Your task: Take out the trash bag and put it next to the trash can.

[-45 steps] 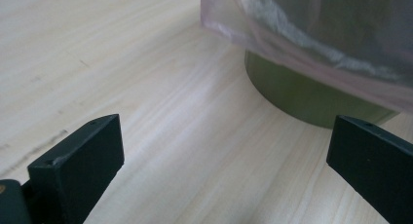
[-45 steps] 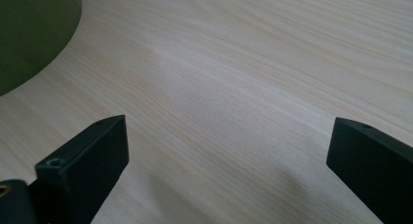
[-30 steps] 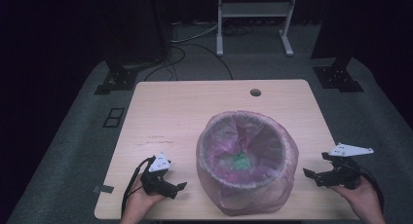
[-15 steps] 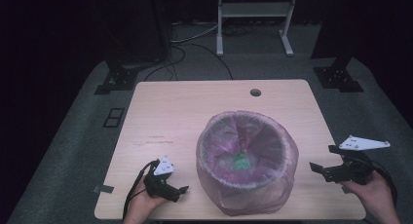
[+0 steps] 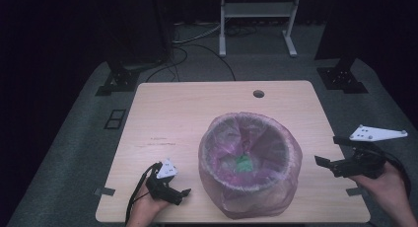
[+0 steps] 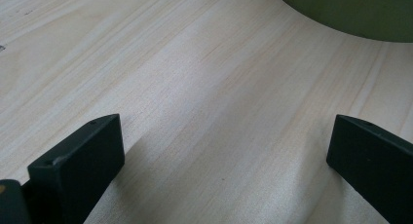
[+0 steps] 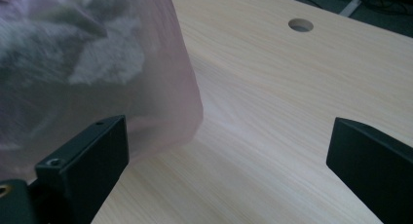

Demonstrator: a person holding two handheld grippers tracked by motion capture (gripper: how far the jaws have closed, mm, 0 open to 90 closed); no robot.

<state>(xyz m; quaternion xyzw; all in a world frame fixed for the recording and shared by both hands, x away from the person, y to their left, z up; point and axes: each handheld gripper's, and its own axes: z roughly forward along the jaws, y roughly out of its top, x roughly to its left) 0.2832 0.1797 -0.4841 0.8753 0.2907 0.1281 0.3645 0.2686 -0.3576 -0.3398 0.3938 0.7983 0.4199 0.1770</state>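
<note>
A: Since nobody told us the job, what step do you think this is?

B: I think it is a waiting step. The round bin with the thin pink plastic bag over it (image 5: 249,164) sits on the pale wooden bench (image 5: 197,118), near the front and a bit to the right of the middle. Nothing is holding it.

A: What about the two hands?

B: The left gripper (image 5: 178,194) is low by the front edge, just beside the bin, and its fingers (image 6: 78,158) are spread wide with only bare wood between them. The right gripper (image 5: 329,150) hangs past the right edge of the bench, apart from the bag. Its fingers (image 7: 83,158) are wide open too and hold nothing.

A: So what comes next?

B: My guess is a grab at the bag's rim. That means coming in from both sides and pinching the thin plastic softly, as it could slip or tear.

A: Is there room?

B: Lots at the back and left. There is a small round hole (image 5: 258,94) near the far edge. The bin is close to the front edge, so a hard pull could tip it off
</note>
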